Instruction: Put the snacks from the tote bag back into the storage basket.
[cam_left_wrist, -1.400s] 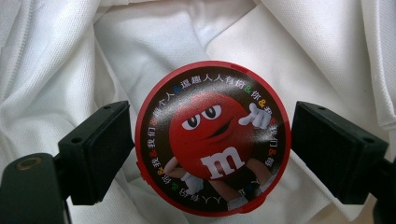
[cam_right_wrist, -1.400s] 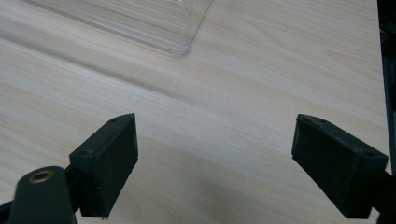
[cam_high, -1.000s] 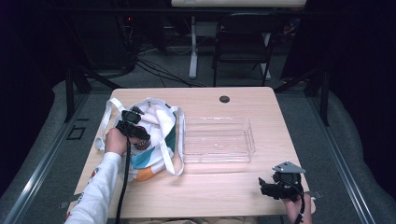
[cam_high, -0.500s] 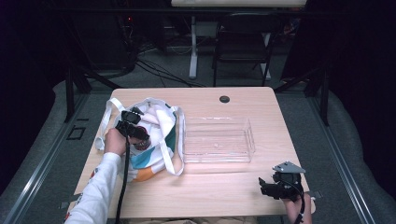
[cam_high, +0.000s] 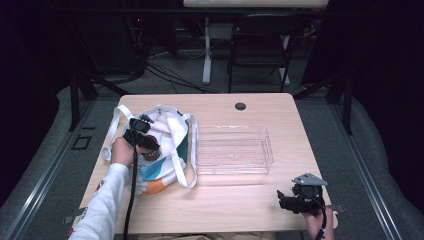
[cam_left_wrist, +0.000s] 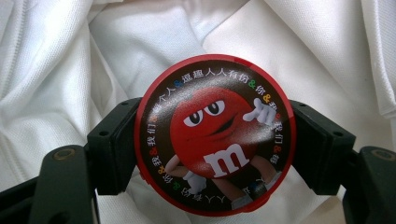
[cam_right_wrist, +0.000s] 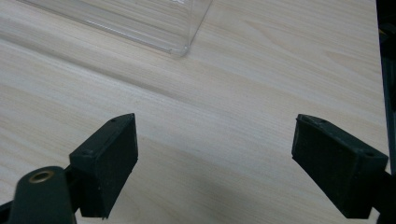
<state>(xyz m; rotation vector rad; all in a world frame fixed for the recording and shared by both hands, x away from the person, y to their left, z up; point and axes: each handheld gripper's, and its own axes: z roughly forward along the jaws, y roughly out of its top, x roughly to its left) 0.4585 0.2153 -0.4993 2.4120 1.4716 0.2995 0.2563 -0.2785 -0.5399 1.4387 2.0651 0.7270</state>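
One round red candy tin (cam_left_wrist: 215, 135), pinched by left tongs (cam_left_wrist: 212, 149) over white tote bag (cam_high: 167, 132); clear tray (cam_high: 232, 150) lies rightward. Right tongs (cam_right_wrist: 229, 163) spread, empty, on bench (cam_high: 240, 200).

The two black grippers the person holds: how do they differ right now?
The left gripper is shut on a round red candy tin over the white bag; the right gripper is open and holds nothing. The left is at the bag, the right over bare table near the clear tray. Both have black padded jaws.
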